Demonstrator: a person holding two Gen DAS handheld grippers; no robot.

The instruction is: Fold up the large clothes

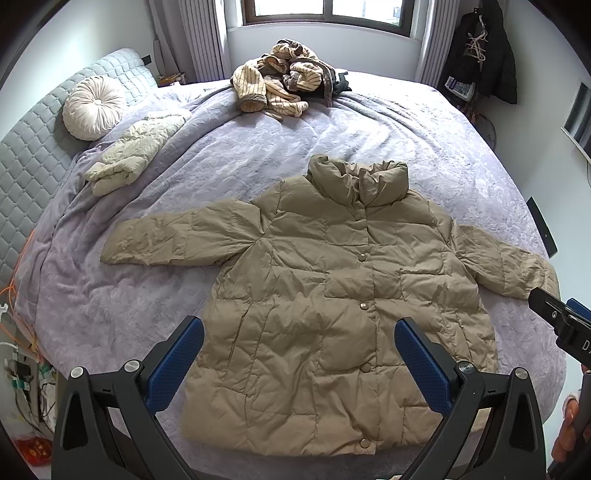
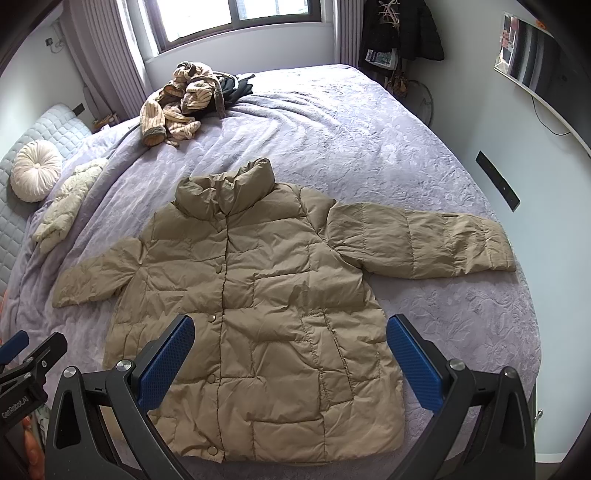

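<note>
The left gripper (image 1: 299, 354) is hovering above the lower half of the jacket (image 1: 332, 302). Its jaws are standing wide apart, and nothing is lying between the blue pads (image 1: 177, 358). No pad is touching the fabric.

The right gripper (image 2: 290, 350) is hovering above the lower right part of the jacket (image 2: 266, 302). Its jaws are likewise spread wide, holding nothing. The blue pads (image 2: 413, 358) are not visibly pressing on any cloth. In the left wrist view, the right gripper is also showing at the right edge of the frame, near the cuff of one sleeve (image 1: 517, 266), with part of a hand (image 1: 569, 432) below it.

The jacket is lying flat on the bed (image 1: 258, 155), front side up, with its snap buttons (image 1: 364, 305) closed along the centre. The collar (image 1: 358, 181) is pointing toward the window (image 1: 325, 11). Both sleeves are stretching outward to the sides; the other sleeve (image 1: 166, 236) is resting on the lilac bedspread. The hem is lying nearest to the grippers.

A pile of striped clothes (image 1: 284, 81) is sitting at the far edge of the bed, well apart from the jacket. A cream garment (image 1: 129, 155) is lying near a round pillow (image 1: 92, 107) beside the padded headboard (image 1: 33, 158). Dark coats (image 1: 484, 51) are hanging in the far corner.
</note>
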